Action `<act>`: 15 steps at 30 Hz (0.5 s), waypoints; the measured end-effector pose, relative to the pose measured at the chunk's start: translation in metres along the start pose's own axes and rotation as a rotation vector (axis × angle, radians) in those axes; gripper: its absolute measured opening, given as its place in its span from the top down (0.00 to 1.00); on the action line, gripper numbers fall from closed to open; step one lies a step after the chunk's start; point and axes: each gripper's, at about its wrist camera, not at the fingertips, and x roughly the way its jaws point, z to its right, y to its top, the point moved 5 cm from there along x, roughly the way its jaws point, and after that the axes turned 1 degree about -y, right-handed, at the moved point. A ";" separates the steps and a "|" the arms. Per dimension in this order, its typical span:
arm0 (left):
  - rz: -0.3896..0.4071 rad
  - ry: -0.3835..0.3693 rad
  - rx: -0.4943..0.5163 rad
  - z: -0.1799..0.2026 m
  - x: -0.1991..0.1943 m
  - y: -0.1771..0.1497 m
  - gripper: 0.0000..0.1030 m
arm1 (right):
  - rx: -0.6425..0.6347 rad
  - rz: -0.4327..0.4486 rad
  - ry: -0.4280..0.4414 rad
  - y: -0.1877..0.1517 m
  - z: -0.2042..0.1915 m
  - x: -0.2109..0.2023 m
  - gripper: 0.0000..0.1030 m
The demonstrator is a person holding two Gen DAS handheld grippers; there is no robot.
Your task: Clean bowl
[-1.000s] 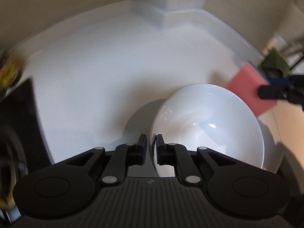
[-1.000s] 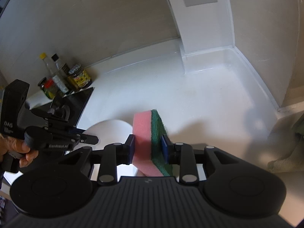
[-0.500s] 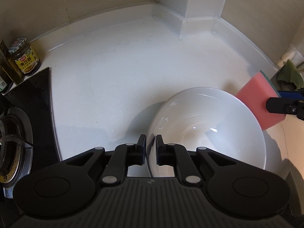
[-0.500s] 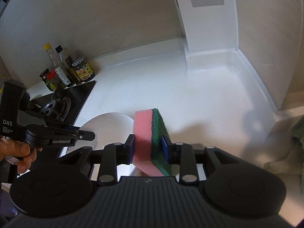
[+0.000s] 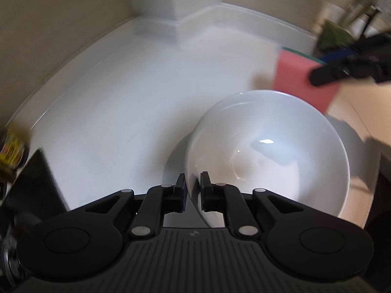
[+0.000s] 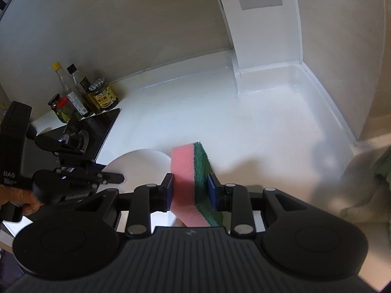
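A white bowl point(image 5: 268, 151) is held tilted above the white counter, and my left gripper point(image 5: 193, 183) is shut on its near rim. My right gripper point(image 6: 190, 186) is shut on a pink and green sponge point(image 6: 188, 173), held upright. In the left wrist view the sponge point(image 5: 298, 78) hangs just past the bowl's far right rim, not touching it. In the right wrist view the bowl point(image 6: 139, 168) shows left of the sponge, with the left gripper point(image 6: 114, 178) at its edge.
The white counter point(image 6: 220, 112) runs to a corner with a white column point(image 6: 264, 29). Bottles and jars point(image 6: 83, 97) stand at the back left beside a black stove point(image 6: 95, 124). A green cloth point(image 5: 332, 34) lies at the far right.
The left gripper has swung with the bowl, so the view has turned and blurred. The sponge now sits higher and further behind the bowl's far rim. Both grips are unchanged.
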 end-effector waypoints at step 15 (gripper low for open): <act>0.000 0.030 -0.415 -0.005 -0.002 -0.025 0.92 | 0.034 -0.017 0.000 -0.007 0.003 -0.003 0.76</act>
